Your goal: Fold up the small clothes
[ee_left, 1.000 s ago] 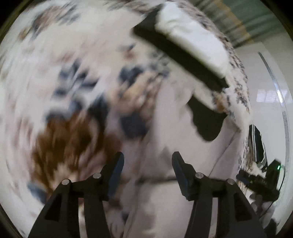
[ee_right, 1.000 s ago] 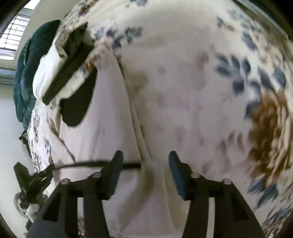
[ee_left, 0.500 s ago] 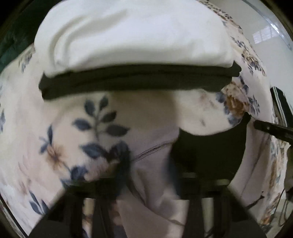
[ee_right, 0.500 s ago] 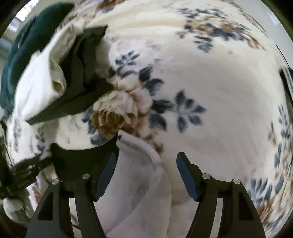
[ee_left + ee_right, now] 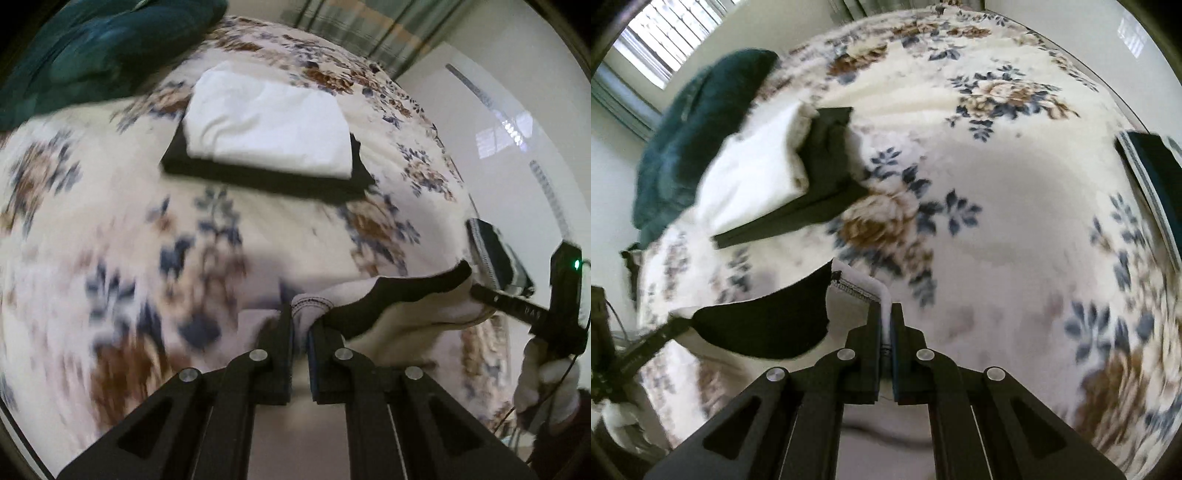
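A pale pinkish-white garment with a black panel [image 5: 402, 295] hangs between my two grippers above the floral bedspread [image 5: 110, 229]. My left gripper [image 5: 300, 314] is shut on its stitched edge. My right gripper [image 5: 885, 314] is shut on the other corner of the same garment [image 5: 857, 286], whose black panel [image 5: 764, 325] stretches to the left. The right gripper also shows at the right of the left wrist view [image 5: 517, 306].
A folded white garment [image 5: 269, 125] lies on a folded black one [image 5: 266, 181] further up the bed. A dark teal pillow or blanket [image 5: 92, 48] lies at the head. A dark flat object [image 5: 1156, 173] lies at the bed's right edge.
Both grippers have shut on the pale garment's edge and lifted it off the bedspread. Both views have drawn back, so the folded stack looks further away.
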`<state>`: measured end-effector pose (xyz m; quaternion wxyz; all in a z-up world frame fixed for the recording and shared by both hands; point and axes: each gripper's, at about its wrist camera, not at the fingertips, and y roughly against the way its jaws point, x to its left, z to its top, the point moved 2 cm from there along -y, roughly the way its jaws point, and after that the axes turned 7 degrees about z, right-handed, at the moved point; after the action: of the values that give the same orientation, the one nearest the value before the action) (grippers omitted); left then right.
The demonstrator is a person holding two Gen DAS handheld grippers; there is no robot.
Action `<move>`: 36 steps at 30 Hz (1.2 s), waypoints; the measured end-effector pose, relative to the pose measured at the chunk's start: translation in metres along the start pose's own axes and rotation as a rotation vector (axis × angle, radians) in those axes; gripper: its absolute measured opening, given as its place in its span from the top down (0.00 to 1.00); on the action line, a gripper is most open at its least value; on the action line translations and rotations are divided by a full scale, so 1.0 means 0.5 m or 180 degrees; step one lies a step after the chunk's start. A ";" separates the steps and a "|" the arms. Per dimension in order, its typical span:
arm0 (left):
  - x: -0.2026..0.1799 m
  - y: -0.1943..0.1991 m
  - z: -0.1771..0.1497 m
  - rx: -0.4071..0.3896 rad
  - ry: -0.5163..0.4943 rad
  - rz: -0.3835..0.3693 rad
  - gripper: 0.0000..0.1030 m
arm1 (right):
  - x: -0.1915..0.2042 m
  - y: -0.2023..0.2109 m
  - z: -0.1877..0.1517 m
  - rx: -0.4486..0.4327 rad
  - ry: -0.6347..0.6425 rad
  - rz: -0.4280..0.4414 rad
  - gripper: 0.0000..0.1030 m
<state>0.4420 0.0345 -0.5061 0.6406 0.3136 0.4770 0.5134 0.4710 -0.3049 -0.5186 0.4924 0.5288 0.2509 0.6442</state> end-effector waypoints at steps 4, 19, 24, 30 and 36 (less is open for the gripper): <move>0.009 0.032 -0.115 0.0154 0.0262 -0.0031 0.95 | -0.006 0.064 -0.123 0.0070 -0.0046 0.0046 0.96; 0.121 0.049 -0.359 0.0769 0.1007 -0.0218 0.43 | -0.184 0.031 -0.416 0.1122 -0.0502 -0.0079 0.46; 0.160 0.034 -0.321 0.0611 0.1481 -0.0261 0.43 | -0.238 0.070 -0.385 0.0865 -0.1226 0.0074 0.46; 0.145 -0.032 -0.258 0.0615 0.1529 -0.0238 0.43 | -0.257 0.071 -0.366 0.0449 -0.1882 0.0677 0.44; 0.116 -0.077 -0.240 0.0682 0.1077 -0.0051 0.92 | -0.208 -0.012 -0.374 0.0750 -0.1635 0.0615 0.82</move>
<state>0.3446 0.0690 -0.5989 0.5185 0.2855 0.6323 0.5000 0.2949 -0.3592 -0.6275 0.4114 0.7494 0.1396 0.4997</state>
